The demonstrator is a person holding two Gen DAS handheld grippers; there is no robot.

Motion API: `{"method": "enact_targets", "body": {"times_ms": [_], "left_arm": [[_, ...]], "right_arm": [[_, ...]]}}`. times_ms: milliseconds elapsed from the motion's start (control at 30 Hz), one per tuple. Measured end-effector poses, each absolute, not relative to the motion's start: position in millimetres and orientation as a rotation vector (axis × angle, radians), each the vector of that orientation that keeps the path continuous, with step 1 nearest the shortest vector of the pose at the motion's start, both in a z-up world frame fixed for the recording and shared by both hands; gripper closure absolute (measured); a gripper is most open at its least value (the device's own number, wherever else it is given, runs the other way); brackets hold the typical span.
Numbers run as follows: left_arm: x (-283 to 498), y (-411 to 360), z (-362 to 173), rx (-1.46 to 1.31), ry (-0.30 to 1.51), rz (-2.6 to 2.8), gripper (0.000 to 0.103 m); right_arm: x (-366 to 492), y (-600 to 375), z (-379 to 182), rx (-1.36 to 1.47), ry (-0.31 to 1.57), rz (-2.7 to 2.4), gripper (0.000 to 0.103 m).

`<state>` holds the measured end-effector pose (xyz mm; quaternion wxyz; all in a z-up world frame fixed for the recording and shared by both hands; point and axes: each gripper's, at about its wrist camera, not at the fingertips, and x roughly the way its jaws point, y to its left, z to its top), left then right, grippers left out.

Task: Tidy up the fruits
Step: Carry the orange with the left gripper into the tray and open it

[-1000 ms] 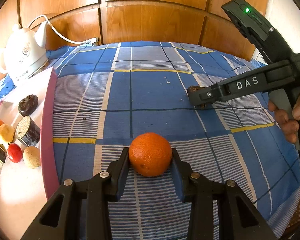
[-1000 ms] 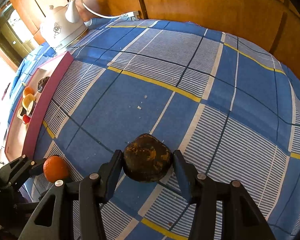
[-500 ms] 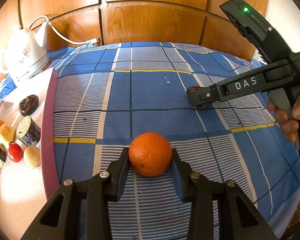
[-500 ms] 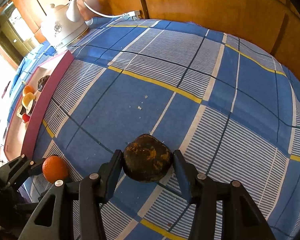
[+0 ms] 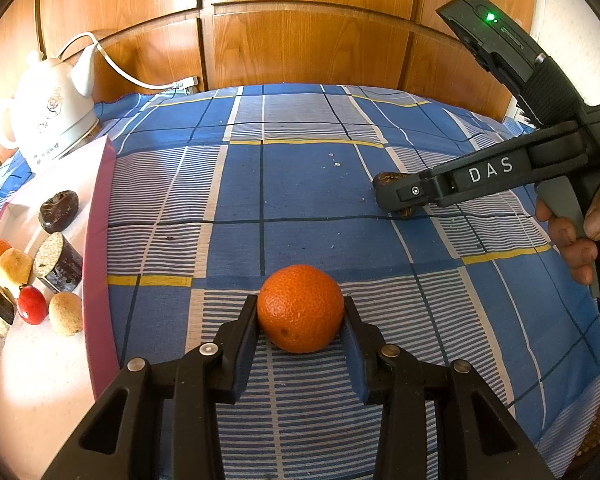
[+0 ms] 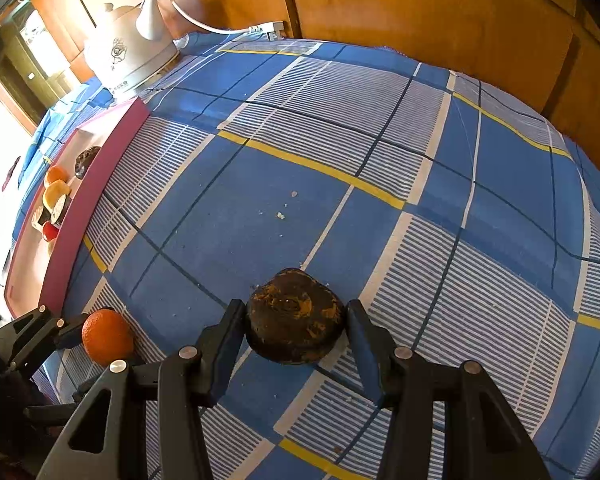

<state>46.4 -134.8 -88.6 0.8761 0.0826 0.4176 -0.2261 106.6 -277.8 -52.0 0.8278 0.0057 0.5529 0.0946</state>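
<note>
both grips set, nothing has budged

left wrist view: the left gripper (image 5: 300, 316) has its jaws pressed to both sides of the orange (image 5: 300, 308), which sits on the blue checked cloth (image 5: 300, 184) over the surface. compared with half a second and a full second back, almost nothing has shifted here; the orange sits in the same spot, not lifted. off to the left the white tray (image 5: 40, 380) with its pink rim already carries several fruits and pieces. across the cloth the right gripper (image 5: 396, 196) is down low on a dark fruit (image 5: 390, 179).

right wrist view: the jaws are about half open and flank the dark fruit (image 6: 294, 316) closely; the left one touches, while contact on the right i cannot tell for sure. it rests on the cloth, same place as in the earlier frames. the orange (image 6: 107, 336) shows at lower left, near the tray (image 6: 80, 216). a white kettle (image 6: 130, 60) stands at the back.

my read: both grasps are settling, and the carry to the tray has not begun.
</note>
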Motion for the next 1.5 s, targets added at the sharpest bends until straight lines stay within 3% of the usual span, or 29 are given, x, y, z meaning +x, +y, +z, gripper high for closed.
{"method": "enact_targets", "body": {"times_ms": [233,833,1500], "left_arm": [[46.6,-135.8,-84.2,0.174,0.884,-0.460,0.065],[35.9,-99.4,-14.0,0.099,0.779,-0.375,0.065],[45.7,-10.0,-23.6,-0.017,0.840,-0.158,0.064]], "right_arm": [[106.2,-276.9,-52.3,0.008,1.171,0.199,0.051],[103.9,-274.5,-52.3,-0.018,1.157,0.188,0.051],[103.5,-274.6,-52.0,-0.020,1.150,0.182,0.051]]}}
